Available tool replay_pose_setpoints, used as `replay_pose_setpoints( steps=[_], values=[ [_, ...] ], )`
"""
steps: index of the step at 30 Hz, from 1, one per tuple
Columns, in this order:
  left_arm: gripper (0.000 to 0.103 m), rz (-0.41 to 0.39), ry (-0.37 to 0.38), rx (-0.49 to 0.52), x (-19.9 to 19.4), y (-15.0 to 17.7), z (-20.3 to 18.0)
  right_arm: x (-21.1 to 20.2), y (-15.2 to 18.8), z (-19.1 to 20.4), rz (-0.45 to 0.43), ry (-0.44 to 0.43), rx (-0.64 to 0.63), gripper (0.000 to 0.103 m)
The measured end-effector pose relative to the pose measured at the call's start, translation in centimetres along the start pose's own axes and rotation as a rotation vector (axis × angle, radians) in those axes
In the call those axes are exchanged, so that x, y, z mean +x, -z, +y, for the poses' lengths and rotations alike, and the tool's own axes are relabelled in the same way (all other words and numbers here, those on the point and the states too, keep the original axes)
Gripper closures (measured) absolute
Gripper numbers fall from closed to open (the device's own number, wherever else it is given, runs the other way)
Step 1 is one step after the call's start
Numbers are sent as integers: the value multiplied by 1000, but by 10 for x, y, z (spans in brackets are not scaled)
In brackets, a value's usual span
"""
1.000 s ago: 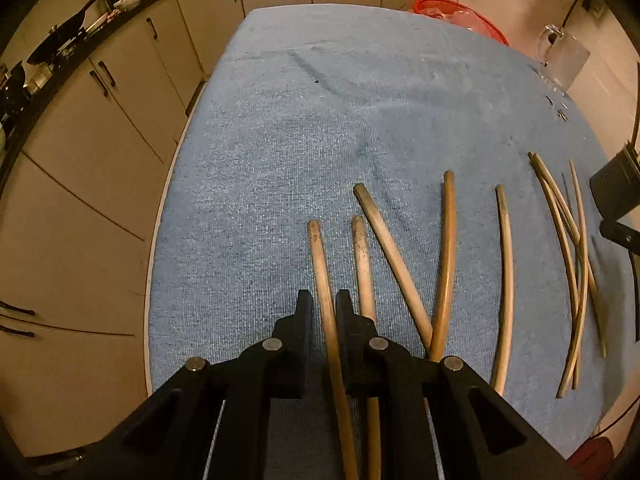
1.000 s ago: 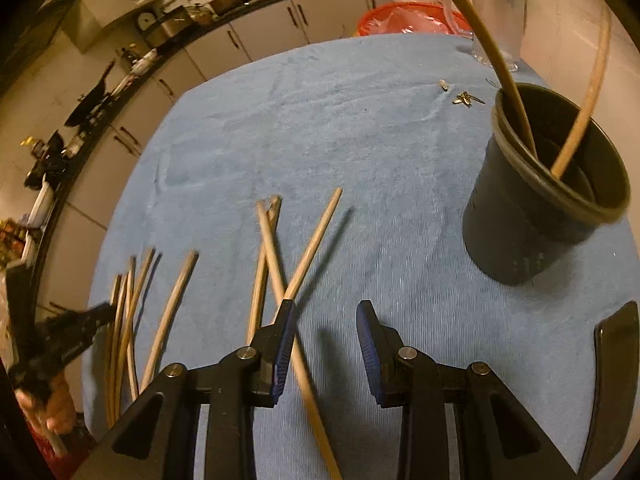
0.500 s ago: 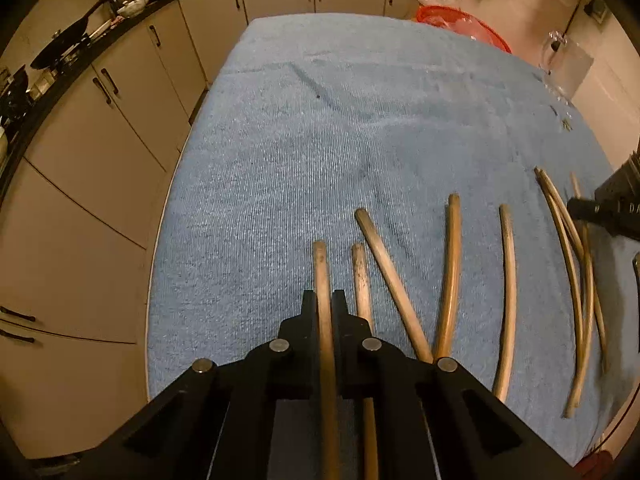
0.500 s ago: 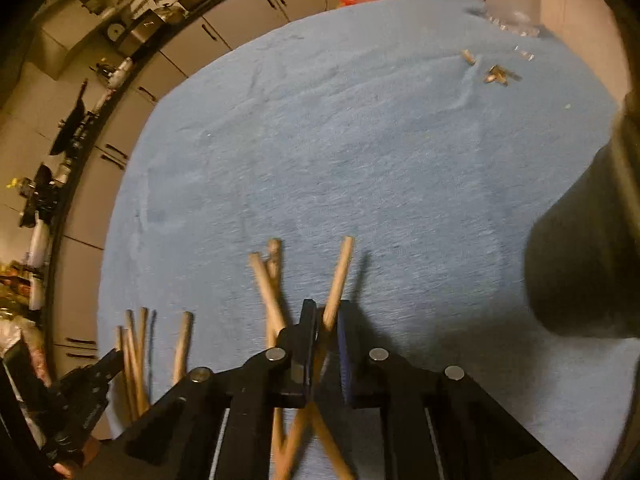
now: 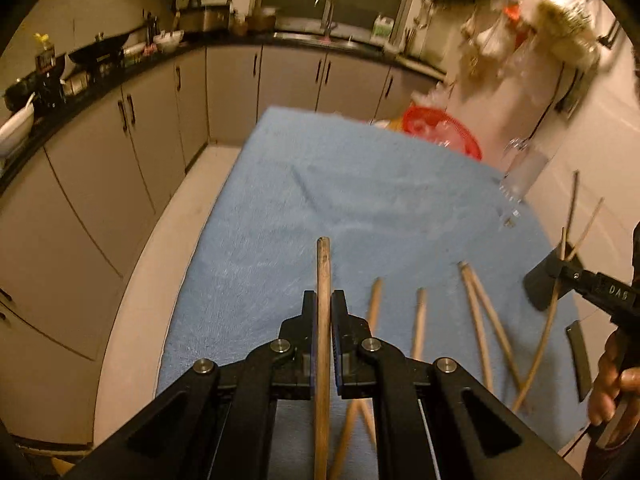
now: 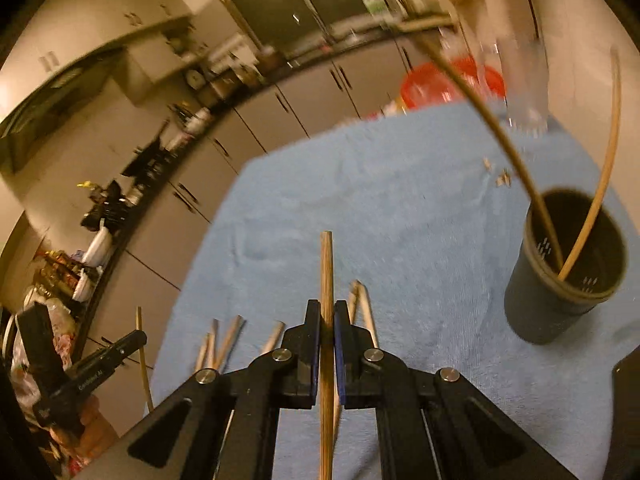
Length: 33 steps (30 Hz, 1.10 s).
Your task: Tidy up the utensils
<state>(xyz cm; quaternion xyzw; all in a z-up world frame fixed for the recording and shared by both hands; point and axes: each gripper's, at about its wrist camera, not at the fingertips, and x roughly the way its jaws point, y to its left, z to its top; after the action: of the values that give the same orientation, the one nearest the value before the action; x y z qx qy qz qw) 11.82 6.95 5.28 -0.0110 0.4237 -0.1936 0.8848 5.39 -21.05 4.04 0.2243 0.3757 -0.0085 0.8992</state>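
My left gripper [image 5: 323, 304] is shut on a wooden chopstick [image 5: 322, 280] and holds it lifted above the blue towel [image 5: 340, 200]. My right gripper [image 6: 327, 312] is shut on another chopstick [image 6: 327, 272], also lifted. It also shows at the right edge of the left wrist view [image 5: 560, 276]. Several loose chopsticks [image 5: 476, 312] lie on the towel below. A dark utensil cup [image 6: 568, 280] stands upright at the right and holds two chopsticks [image 6: 600, 184] leaning out of it.
A red basin [image 5: 444, 128] and a clear glass jug [image 5: 520, 176] stand at the far right of the table. Small scraps [image 6: 500, 176] lie on the towel near the cup. Kitchen cabinets [image 5: 140, 128] run along the left and back.
Both grippers closed on a chopstick each and lifted them off the towel. Both cameras tilted up, so the cabinets and counter came into view.
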Motion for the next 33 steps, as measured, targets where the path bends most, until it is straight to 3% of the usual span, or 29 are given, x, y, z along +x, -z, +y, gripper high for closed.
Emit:
replay_pose_setpoints(
  steps=[9, 33],
  values=[
    [96, -96, 38, 34, -38, -5, -32, -48, 8, 25, -142, -5, -114, 97],
    [96, -158, 87, 100, -62, -15, -98, -93, 7, 13, -264, -45, -92, 97]
  ],
)
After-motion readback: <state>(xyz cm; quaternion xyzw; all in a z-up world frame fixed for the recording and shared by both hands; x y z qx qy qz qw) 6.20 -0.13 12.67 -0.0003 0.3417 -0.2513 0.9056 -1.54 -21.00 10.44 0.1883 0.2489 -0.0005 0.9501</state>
